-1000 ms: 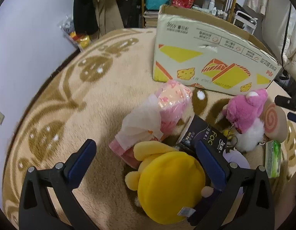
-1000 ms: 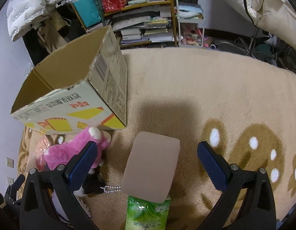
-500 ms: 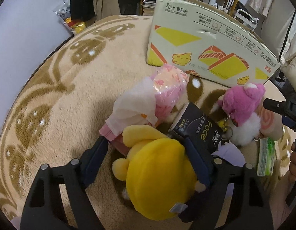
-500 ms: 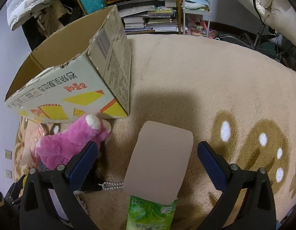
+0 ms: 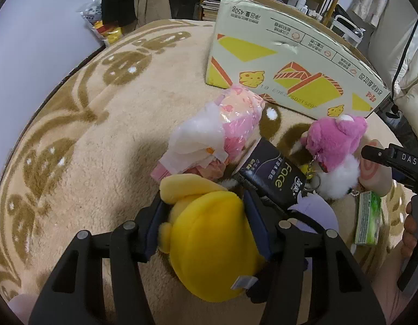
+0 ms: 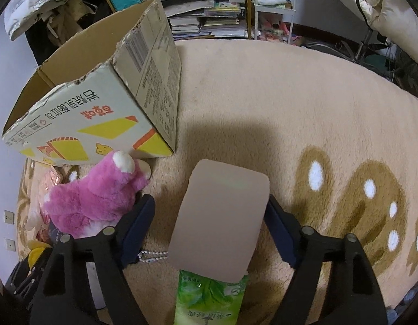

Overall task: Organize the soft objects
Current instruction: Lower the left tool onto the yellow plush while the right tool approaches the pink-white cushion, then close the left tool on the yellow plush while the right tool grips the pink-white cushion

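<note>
My left gripper (image 5: pixel 206 211) is shut on a yellow plush toy (image 5: pixel 209 243) lying on the rug. Beyond it lie a pink tissue pack (image 5: pixel 222 132), a black tissue pack (image 5: pixel 271 176) and a pink plush toy (image 5: pixel 333 140), which also shows in the right wrist view (image 6: pixel 95 195). My right gripper (image 6: pixel 209 216) is partly closed around a beige flat pad (image 6: pixel 222 216), its pads close to the pad's sides; contact is unclear. A green tissue pack (image 6: pixel 209 298) lies under the pad's near end. An open cardboard box (image 6: pixel 100 94) stands behind.
The beige patterned rug (image 6: pixel 290 94) covers the floor. The cardboard box also shows in the left wrist view (image 5: pixel 290 62). Shelves with books (image 6: pixel 209 13) stand at the back. A purple toy (image 5: pixel 314 211) lies by the black pack. A white wall (image 5: pixel 32 27) is at left.
My left gripper moved forward and closed on the yellow plush toy. My right gripper moved forward and narrowed around the beige pad.
</note>
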The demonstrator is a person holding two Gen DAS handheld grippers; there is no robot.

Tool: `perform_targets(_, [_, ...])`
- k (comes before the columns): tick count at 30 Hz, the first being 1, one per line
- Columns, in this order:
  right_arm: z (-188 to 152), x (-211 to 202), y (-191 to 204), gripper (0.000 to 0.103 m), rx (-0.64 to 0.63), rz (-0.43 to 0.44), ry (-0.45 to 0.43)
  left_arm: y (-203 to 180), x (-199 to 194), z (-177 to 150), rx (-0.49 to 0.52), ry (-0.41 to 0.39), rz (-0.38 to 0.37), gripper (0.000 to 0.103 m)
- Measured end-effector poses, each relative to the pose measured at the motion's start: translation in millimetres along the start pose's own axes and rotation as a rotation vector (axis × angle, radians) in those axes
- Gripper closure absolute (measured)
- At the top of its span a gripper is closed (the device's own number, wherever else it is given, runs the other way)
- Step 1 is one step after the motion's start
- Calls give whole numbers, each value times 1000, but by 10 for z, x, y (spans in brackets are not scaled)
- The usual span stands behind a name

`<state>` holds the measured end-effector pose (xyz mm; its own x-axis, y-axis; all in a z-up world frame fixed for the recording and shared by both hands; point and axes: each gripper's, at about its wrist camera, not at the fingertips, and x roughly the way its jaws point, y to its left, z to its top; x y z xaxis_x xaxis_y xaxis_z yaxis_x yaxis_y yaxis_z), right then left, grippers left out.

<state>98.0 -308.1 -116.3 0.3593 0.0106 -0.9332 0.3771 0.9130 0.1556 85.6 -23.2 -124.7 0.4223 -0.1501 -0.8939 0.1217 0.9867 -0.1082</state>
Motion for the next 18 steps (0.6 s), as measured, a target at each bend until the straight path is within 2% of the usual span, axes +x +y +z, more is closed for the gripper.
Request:
perform_targets(4, [-4,-5,-21,19,-5,1,0,26,-31,-17,-15,9,-6,47])
perform_targets(6, [0,-28,-27,22,-6,2,-9,46,-43,-30,-28,20,-8,47])
perform_targets(8, [-20,-40,-18,29,-3,3,-14,58,-59,-40,-35,21,-5,48])
perform_targets(9, [-22,-43,-20,31,0,5,-14,53,-66,-44,-30,22,-2,53])
perform_targets(11, [-33,-55,-30,47,4,7,-14,34,-81,-56,-18,14,15,57])
perform_targets(15, [-25,-104,-30,55,0,23,-30,-38,-130,-80,17,-7,30,64])
perform_targets(18, [-40,-181,25,61,-20,31,-68,-64,-179,-84,33,-32,35,66])
